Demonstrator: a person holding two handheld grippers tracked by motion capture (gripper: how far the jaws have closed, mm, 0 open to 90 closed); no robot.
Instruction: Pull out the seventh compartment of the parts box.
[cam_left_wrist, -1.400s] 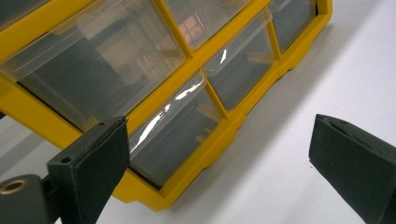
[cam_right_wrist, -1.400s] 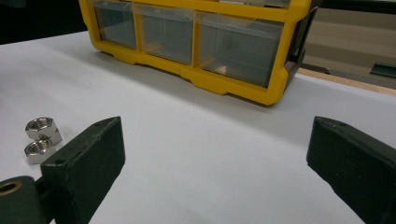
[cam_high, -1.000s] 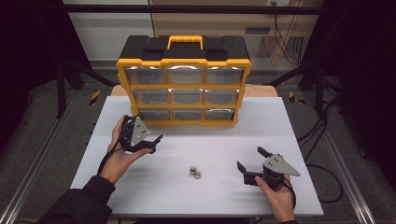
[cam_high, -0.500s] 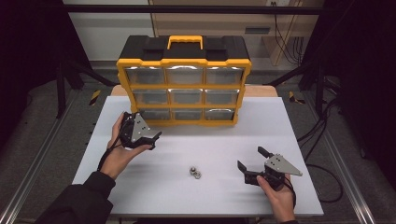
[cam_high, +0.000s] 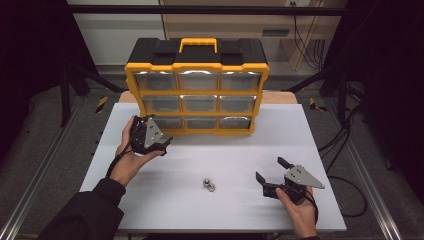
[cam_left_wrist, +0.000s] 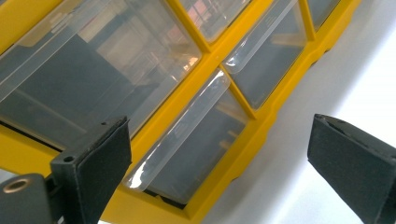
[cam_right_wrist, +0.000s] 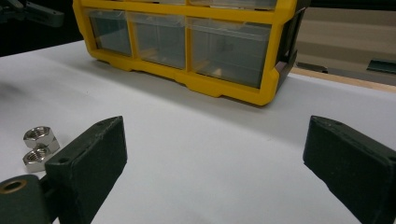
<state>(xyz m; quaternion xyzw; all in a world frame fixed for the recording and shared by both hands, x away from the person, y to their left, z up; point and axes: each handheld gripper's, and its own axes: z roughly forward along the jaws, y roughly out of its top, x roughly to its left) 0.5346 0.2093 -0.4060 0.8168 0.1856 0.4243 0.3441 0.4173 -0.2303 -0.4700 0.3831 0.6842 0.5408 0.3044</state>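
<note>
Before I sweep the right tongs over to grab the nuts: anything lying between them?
No. In the high view, bare white table separates the right tongs from the nuts.

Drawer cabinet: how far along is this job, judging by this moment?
Early. Nothing looks done: all drawers of the drawer cabinet look shut, and two nuts lie loose on the table. In hand: the left gripper, open, faces the bottom-left drawer. Left, probably: opening it and stowing the nuts; the right gripper waits open, empty.
</note>
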